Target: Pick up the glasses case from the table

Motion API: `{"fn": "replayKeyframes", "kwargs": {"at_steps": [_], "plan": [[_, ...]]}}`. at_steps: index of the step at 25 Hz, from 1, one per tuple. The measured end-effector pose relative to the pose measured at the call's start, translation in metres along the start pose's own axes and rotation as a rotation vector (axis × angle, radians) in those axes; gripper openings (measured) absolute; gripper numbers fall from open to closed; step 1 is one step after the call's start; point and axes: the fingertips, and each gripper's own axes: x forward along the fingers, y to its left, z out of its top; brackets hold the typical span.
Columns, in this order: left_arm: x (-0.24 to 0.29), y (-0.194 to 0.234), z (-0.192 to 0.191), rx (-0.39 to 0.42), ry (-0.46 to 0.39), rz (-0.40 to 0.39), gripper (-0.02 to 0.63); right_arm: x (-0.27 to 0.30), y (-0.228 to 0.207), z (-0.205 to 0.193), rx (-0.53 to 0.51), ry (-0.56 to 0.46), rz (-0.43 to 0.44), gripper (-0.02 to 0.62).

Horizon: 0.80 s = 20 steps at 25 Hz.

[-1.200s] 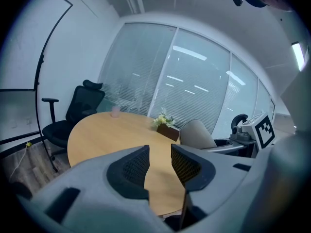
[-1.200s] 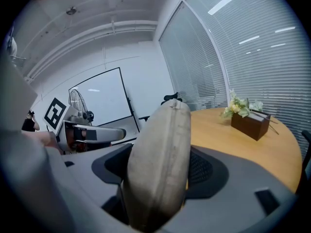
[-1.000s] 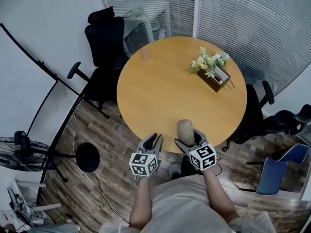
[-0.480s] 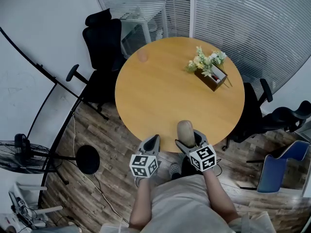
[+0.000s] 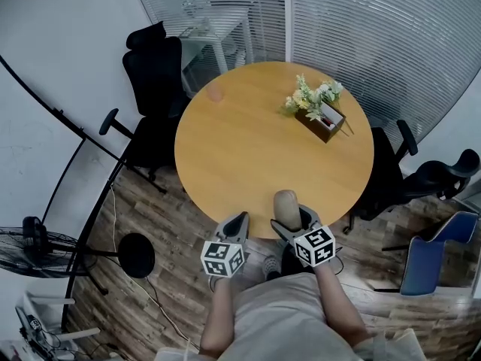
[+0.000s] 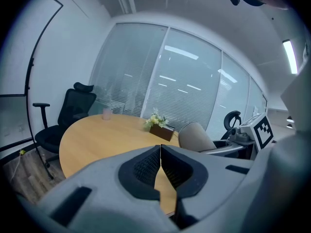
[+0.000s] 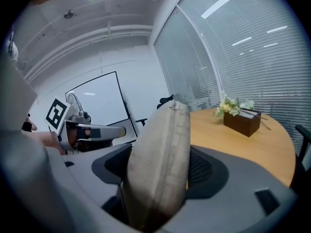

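Right claw [image 5: 291, 218] was clamped on the glasses case [image 5: 285, 204]. Jaws were spread wide because the case is fat. In the right gripper view both pads pressed on its broad sides, and the case stood on edge with the zip seam facing the camera. A good part of it stuck out past the fingertips. Left claw [image 5: 238, 220] was fully closed on nothing, parked just beside the right one at the near edge of the table [image 5: 225, 164].

Case location: in the right claw, over the table's near rim, well apart from the flower box [image 5: 323, 119]. Couldn't tell from any view whether its underside had cleared the wood.

My read for the lift:
- Grip looked seated deep enough, so no regrasp needed.
- Raise straight up first, then pull back. Dragging toward the body could catch the low end on the rim.
- Hold the squeeze constant. The shell looked like soft fabric, so more force would only dent it. With less force it could pivot between the pads, since much of it hung forward of them.
- Left claw had no job here. Best left clear of the path.
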Motion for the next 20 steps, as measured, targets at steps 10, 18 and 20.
{"fn": "replayKeyframes", "kwargs": {"at_steps": [10,18,20], "plan": [[-0.006,0.009,0.003,-0.006,-0.003,0.005,0.011,0.007,0.01,0.008,-0.012,-0.027,0.013,0.331],[-0.008,0.01,0.005,-0.002,-0.005,0.001,0.011,0.007,0.014,0.012,-0.035,-0.034,0.008,0.331],[-0.008,0.011,0.006,-0.003,-0.006,0.002,0.011,0.008,0.015,0.013,-0.035,-0.037,0.009,0.331]]}}
